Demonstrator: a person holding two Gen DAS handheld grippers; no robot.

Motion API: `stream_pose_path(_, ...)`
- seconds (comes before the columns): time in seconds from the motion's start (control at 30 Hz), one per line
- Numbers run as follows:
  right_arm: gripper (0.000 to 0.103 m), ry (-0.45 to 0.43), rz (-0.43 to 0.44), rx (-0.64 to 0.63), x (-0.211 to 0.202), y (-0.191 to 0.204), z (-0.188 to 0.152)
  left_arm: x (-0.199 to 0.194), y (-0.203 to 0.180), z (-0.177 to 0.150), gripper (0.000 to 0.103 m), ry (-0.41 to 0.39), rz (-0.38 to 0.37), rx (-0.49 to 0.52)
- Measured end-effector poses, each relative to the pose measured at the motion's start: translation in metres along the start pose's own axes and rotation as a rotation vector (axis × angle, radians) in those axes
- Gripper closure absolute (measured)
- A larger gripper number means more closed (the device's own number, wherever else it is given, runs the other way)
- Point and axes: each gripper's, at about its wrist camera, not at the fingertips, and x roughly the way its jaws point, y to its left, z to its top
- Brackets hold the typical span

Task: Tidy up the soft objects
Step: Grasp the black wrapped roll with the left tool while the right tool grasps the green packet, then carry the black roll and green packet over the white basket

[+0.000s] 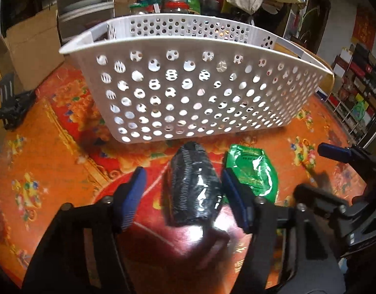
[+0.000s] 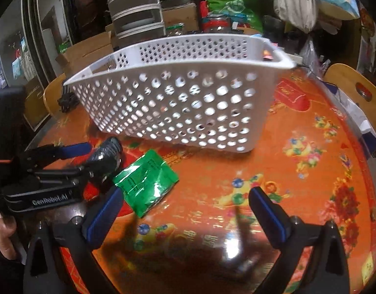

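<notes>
A black soft roll in clear wrap (image 1: 194, 186) lies on the orange table between the fingers of my left gripper (image 1: 183, 191), which is open around it; the right pad is close to it and the left pad stands apart. A green foil packet (image 1: 254, 171) lies just right of the roll. A white perforated basket (image 1: 188, 85) stands behind both. In the right wrist view my right gripper (image 2: 183, 208) is open and empty above the table, with the green packet (image 2: 145, 180) by its left finger, the roll (image 2: 104, 159) and the left gripper (image 2: 72, 161) further left, and the basket (image 2: 183, 93) behind.
The round table has an orange floral cover (image 1: 53, 171). Cardboard boxes (image 1: 33, 49), a drawer unit (image 1: 84, 5), jars and bags crowd the far side. A black object (image 1: 11, 105) lies at the left. A wooden chair back (image 2: 354, 85) stands at the right.
</notes>
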Motion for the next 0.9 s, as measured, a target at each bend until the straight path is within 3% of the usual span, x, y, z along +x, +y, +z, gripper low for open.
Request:
stream_pose_path(0.1,0.002,0.018,0.016,-0.019,0.011,0.01,0.0,-0.001,0.005,-0.001,0.06,0.009,0.007,0.007)
stream_pose_path(0.4,0.014,0.062,0.031,-0.089,0.038,0.041,0.006,-0.005,0.039,-0.002,0.06,0.002,0.022,-0.053)
stream_pose_path(0.8,0.052,0.064,-0.011,-0.123,0.046,0.052,0.008,-0.003,0.043,-0.005,0.06,-0.007,0.025,-0.064)
stream_pose_path(0.87,0.068,0.055,0.003,-0.109,0.044,0.05,0.007,-0.002,0.042,-0.006,0.06,-0.006,0.028,-0.061)
stream_pose_path(0.9,0.071,0.053,0.016,-0.1,0.043,0.048,0.007,-0.002,0.042,-0.006,0.06,-0.006,0.031,-0.058)
